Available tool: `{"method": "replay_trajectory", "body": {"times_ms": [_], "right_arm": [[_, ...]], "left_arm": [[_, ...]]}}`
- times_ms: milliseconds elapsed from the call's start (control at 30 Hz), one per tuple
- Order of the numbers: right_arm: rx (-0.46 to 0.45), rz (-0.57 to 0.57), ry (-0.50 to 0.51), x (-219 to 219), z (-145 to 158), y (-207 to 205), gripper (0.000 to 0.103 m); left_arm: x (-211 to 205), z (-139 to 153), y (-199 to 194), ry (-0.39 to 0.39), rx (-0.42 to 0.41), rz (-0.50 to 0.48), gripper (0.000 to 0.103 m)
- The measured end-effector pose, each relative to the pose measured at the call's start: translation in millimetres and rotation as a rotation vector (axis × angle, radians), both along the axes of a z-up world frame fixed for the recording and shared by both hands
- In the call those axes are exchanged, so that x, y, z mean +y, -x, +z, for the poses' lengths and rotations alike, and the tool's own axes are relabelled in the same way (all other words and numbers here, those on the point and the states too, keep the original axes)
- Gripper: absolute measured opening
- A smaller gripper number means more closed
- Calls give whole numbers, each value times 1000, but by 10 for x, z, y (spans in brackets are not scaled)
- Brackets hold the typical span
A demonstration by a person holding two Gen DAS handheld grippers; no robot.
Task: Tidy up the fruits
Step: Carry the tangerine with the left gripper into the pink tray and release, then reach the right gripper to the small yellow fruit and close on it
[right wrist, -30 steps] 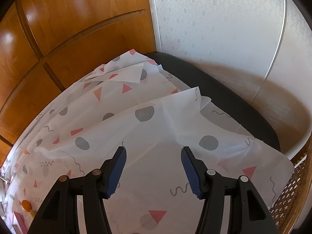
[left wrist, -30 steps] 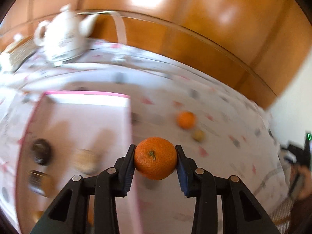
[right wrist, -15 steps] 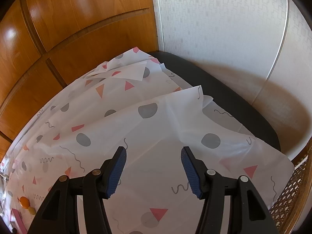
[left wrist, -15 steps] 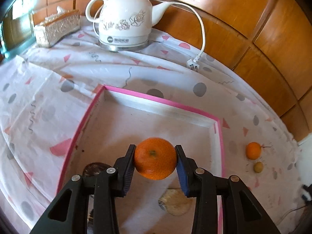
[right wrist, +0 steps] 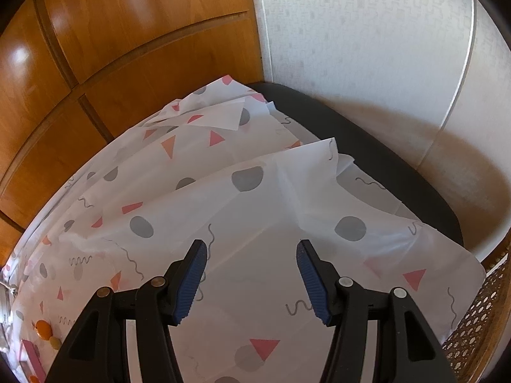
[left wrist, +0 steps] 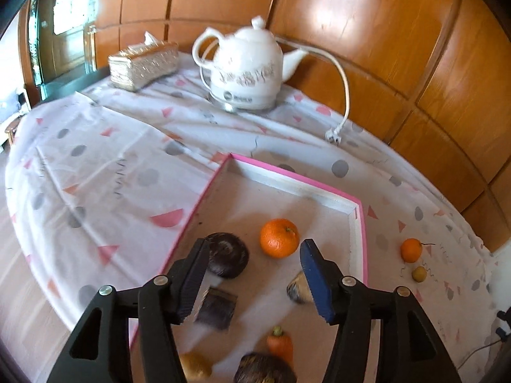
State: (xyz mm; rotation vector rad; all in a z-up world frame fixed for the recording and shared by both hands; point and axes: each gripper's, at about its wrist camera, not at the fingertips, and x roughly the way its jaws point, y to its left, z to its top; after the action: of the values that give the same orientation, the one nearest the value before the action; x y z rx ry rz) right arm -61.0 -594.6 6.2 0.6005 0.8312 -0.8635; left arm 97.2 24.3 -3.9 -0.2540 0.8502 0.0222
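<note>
Fingers of our left gripper [left wrist: 254,282] stand apart above the orange [left wrist: 279,238] lying in the pink-rimmed tray [left wrist: 360,220]; our right gripper [right wrist: 250,281] gapes too, holding nothing.

Nothing is reading clearly in either view. The white kettle [left wrist: 246,70] is showing a small dark round logo with a short strip of lettering beside it on its base, plus a gold pattern across its body, but blur is keeping all of it from being legible.
</note>
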Motion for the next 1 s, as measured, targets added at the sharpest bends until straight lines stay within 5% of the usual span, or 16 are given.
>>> {"method": "replay_trajectory", "body": {"times_ms": [367,1000], "right_arm": [[27,141,32,191,-8,-221,59],[28,213,57,309,-12,-335,59]], "left_arm": [[269,122,542,-9,-43,52,70],[600,-68,962,36,-4,174,79]]}}
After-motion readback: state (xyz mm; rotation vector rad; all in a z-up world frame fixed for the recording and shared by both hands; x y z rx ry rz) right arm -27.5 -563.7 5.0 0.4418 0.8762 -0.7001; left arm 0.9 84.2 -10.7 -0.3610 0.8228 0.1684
